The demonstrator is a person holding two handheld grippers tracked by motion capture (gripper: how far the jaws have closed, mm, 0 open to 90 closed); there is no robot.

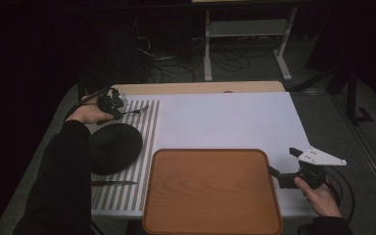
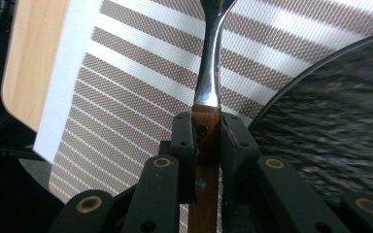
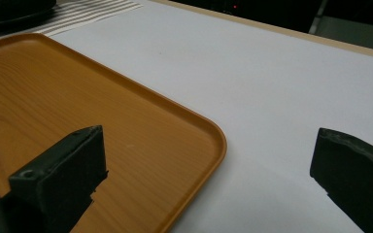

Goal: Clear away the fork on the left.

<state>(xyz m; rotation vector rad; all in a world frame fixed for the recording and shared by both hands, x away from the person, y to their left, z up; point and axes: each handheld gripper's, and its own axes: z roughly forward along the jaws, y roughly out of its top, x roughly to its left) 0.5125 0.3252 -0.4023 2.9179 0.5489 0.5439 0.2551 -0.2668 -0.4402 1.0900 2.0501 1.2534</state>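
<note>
left gripper [image 2: 207, 145]: your jaws are clamped on the brown wooden handle of the fork [image 2: 209, 73], one pad on each flat side; the grip sits at the handle's front end, just behind the metal neck.
fork axis: the long axis runs straight out along your jaws, the metal shank leading away over the striped placemat [image 2: 126, 97]; in the high view the fork [image 1: 136, 110] points from your left hand toward the table's middle, tines to the right.
fork position: far left corner of the table, over the placemat, beyond the black plate [image 1: 113, 148].
nearest neighbour: the plate's rim lies just beside the shank on one side.
knife [image 1: 113, 183]: lies flat on the placemat on the near side of the plate, well apart from your grip.
right gripper [image 3: 209, 189]: jaws stand wide apart, holding nothing, over the far right corner of the wooden tray [image 3: 77, 111].
deciding relation: the tray [image 1: 210, 191] lies to the right of and nearer than the fork; your left hand holds it, so i judge the carry is the left hand's.
</note>
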